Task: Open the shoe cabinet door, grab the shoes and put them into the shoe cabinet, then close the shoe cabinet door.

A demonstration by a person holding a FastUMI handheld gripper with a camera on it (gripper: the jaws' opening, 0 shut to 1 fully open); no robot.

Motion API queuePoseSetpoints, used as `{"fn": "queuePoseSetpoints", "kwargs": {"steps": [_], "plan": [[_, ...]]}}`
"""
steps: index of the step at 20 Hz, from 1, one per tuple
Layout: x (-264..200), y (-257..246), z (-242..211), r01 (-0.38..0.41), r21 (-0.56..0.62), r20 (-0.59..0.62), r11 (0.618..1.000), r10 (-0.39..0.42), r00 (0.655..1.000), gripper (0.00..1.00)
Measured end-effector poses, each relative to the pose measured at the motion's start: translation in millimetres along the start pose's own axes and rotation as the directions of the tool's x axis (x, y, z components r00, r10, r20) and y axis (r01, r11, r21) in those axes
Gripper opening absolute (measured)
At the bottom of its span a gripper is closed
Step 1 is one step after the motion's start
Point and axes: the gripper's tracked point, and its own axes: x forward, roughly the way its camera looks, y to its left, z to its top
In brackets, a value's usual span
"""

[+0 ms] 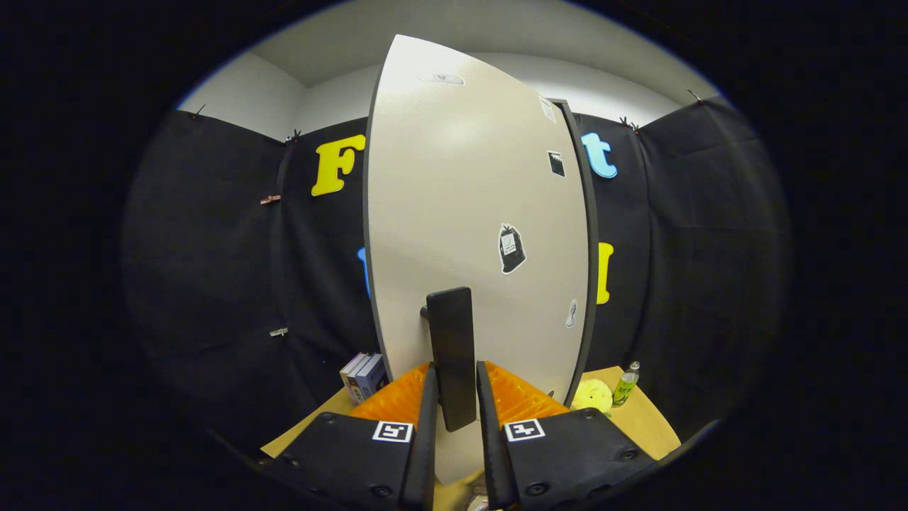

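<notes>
Nearest to us, the gripper reaches forward with its two fingers standing either side of a dark upright handle, close against its lower part; they look to be pressing on it from both sides, so we take the gripper as clamped on the handle. The handle stands off the pale door of the shoe cabinet on a short post at its upper left. The door rises tall just ahead of us, with a dark edge down each side and several small stickers scattered over its face. We cannot tell from here whether the door sits flush or slightly ajar. The cabinet stands on a wooden table. Left of the door's foot, a few books stand upright on the table. Right of the door's foot lies a yellow soft toy, and just beside it a small green bottle stands upright.
</notes>
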Motion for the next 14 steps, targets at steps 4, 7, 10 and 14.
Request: {"fn": "queuePoseSetpoints", "kwargs": {"steps": [4,7,10,14], "plan": [[-15.1,-19.3,1.5,0.006,-0.007,-0.004,1.0,-0.006,1.0,0.32],[-25.2,-34.7,3.5,0.017,-0.011,0.003,1.0,-0.017,1.0,0.32],[-35.5,-50.9,4.3,0.026,-0.016,0.008,1.0,-0.026,1.0,0.32],[-46.1,-75.3,6.2,0.049,0.009,0.014,0.999,-0.049,0.999,0.32]]}}
